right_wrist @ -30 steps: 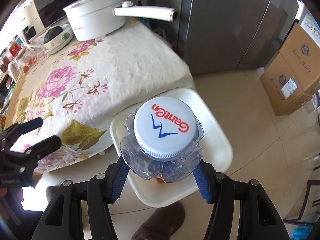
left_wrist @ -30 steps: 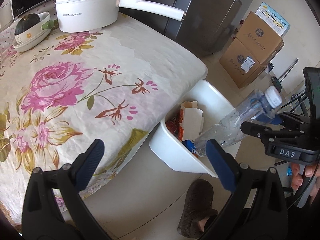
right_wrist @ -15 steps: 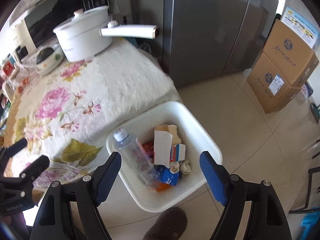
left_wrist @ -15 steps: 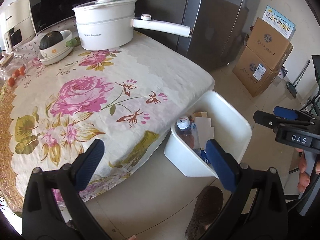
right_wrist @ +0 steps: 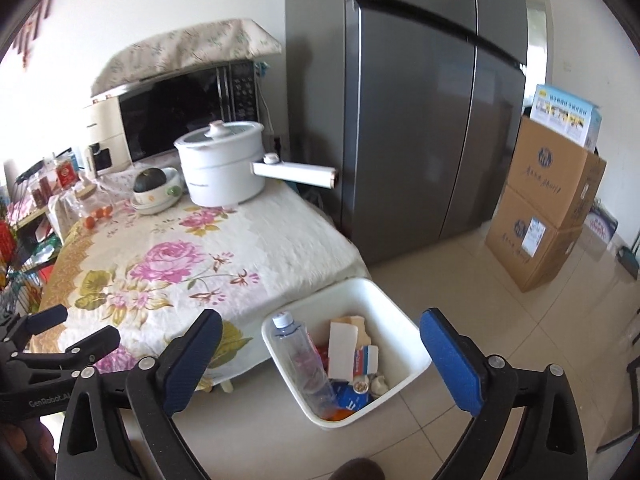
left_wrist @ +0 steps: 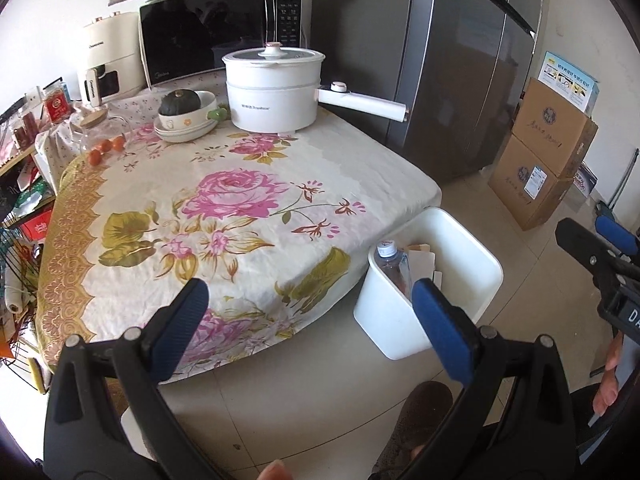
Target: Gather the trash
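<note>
A white bin [right_wrist: 404, 336] stands on the floor by the table corner; it also shows in the left wrist view [left_wrist: 486, 276]. In it lie a clear plastic bottle [right_wrist: 304, 360] with a white cap, a white carton [right_wrist: 342, 344] and small wrappers. The bottle's top also shows in the left wrist view [left_wrist: 394, 264]. My right gripper [right_wrist: 322, 360] is open and empty, above and back from the bin. My left gripper [left_wrist: 310, 320] is open and empty, over the table's front edge, left of the bin.
The table [left_wrist: 224, 200] has a flowered cloth, with a white pot [left_wrist: 274, 90], a bowl with a squash [left_wrist: 184, 114], a microwave [left_wrist: 224, 32] and small tomatoes [left_wrist: 106, 148] at the back. A grey fridge [right_wrist: 404, 96] and cardboard boxes [right_wrist: 548, 208] stand right. A slippered foot [left_wrist: 416, 424] is below.
My right gripper opened and dropped the bottle into the bin. Both grippers then rose and pulled back from the bin and table.
</note>
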